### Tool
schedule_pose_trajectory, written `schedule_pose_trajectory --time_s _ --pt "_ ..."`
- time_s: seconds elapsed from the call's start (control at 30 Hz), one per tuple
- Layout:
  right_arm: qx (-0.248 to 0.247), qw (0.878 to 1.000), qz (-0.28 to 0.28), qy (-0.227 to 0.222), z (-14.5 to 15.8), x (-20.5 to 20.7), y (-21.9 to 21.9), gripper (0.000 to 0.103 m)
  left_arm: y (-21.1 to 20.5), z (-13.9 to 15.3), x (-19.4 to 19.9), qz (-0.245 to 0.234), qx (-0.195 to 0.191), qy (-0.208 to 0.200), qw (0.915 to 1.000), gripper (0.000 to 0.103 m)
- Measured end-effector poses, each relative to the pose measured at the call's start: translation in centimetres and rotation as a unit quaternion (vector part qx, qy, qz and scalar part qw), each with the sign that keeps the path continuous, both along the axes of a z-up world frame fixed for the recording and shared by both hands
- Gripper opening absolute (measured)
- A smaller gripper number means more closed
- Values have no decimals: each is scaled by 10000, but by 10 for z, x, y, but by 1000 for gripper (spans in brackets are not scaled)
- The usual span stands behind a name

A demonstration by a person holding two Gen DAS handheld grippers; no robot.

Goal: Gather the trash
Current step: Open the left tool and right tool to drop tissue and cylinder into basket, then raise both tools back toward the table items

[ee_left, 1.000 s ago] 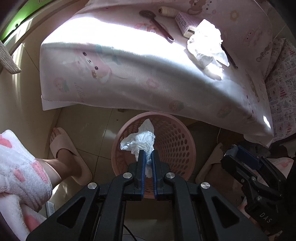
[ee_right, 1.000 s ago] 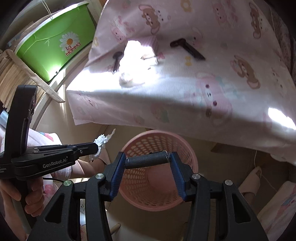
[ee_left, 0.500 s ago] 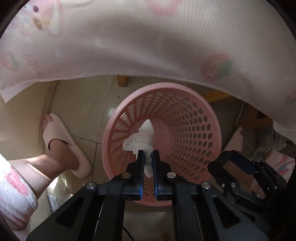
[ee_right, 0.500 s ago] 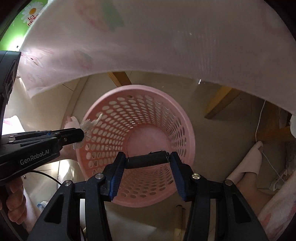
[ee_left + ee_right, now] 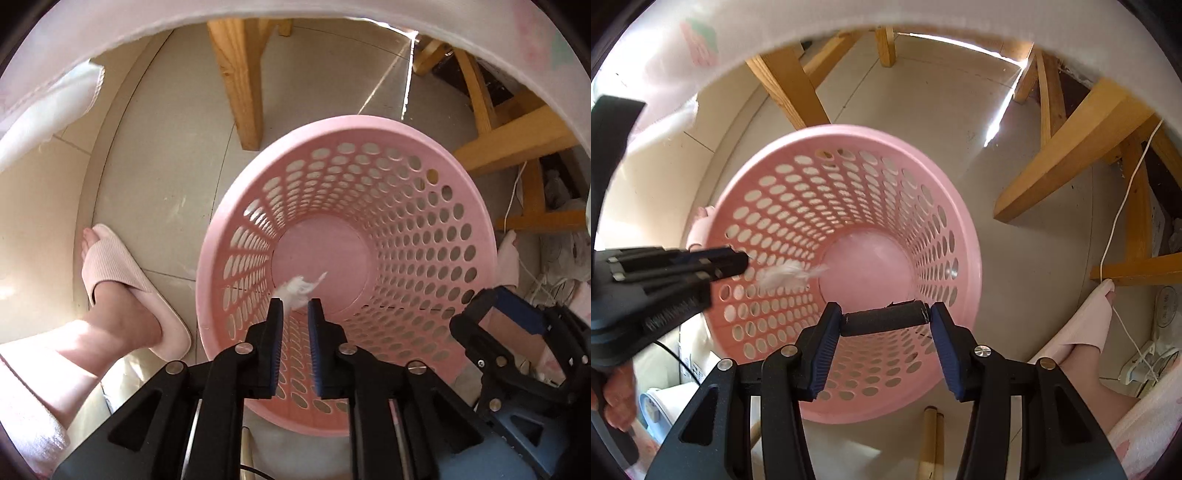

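Left gripper [image 5: 295,308]: my jaws are spread a little and hold nothing. They hang over the near rim of the basket.
Tissue [image 5: 298,287]: a small white crumpled tissue sits just past my left fingertips, free of them, inside the basket's mouth. It looks blurry in the right view [image 5: 788,275].
Right gripper [image 5: 884,319]: my jaws pinch a short black tube [image 5: 884,318] by its two ends, held crosswise above the basket.
Basket [image 5: 436,155]: a pink round trash basket with lots of holes. It stands on the floor under the table.
Floor [image 5: 166,177]: pale tiles.
Table: wooden legs [image 5: 240,74] stand behind the basket, and a pink cloth [image 5: 48,103] hangs down from above.
Foot [image 5: 125,280]: a foot in a pink slipper is left of the basket.
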State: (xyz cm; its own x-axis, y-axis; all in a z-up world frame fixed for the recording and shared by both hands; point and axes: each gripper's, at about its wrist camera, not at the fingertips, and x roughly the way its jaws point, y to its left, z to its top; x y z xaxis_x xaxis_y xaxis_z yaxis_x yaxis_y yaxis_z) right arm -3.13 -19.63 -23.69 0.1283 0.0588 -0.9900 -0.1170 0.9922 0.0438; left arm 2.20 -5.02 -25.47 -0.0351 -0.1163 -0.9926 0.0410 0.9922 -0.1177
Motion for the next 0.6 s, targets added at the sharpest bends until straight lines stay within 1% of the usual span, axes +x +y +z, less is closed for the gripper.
schedule_pose_trajectory --time_s 0.03,0.1,0.13,0.17,0.2,0.27,0.33,0.4,0.5,0.53,0.6 --pt "-37 10000 19 1 -1 -1 0 52 4 -1 -1 93 -128 50 9999 22" --pt "-147 9998 115 -83 0 -2 4 53 9 0 -2 181 -182 45 9997 39" --pt "-218 9995 182 -154 1 -3 5 53 11 2 -2 225 -174 5 9996 41" --pt "-271 9991 234 -214 2 -4 7 57 12 4 -3 302 -204 2 9993 45" --pt "-268 9990 246 -253 4 -4 7 63 15 6 -3 432 -247 55 9987 46" --pt "-160 9991 211 -325 8 -3 5 64 25 13 -3 647 -332 51 9973 46" --pt "-111 9990 184 -389 13 -2 3 65 27 20 -2 736 -162 -85 9971 49" --pt "-130 9986 189 -485 18 -1 3 65 28 31 -4 809 12 -282 9963 57" --pt "-204 9971 272 -686 30 -1 7 65 34 49 -4 880 117 -560 9945 60" --pt "-211 9964 298 -761 35 -2 8 65 37 54 -4 882 148 -620 9941 62" --pt "-228 9948 305 -947 47 -3 11 65 39 58 -5 844 282 -585 9943 69"
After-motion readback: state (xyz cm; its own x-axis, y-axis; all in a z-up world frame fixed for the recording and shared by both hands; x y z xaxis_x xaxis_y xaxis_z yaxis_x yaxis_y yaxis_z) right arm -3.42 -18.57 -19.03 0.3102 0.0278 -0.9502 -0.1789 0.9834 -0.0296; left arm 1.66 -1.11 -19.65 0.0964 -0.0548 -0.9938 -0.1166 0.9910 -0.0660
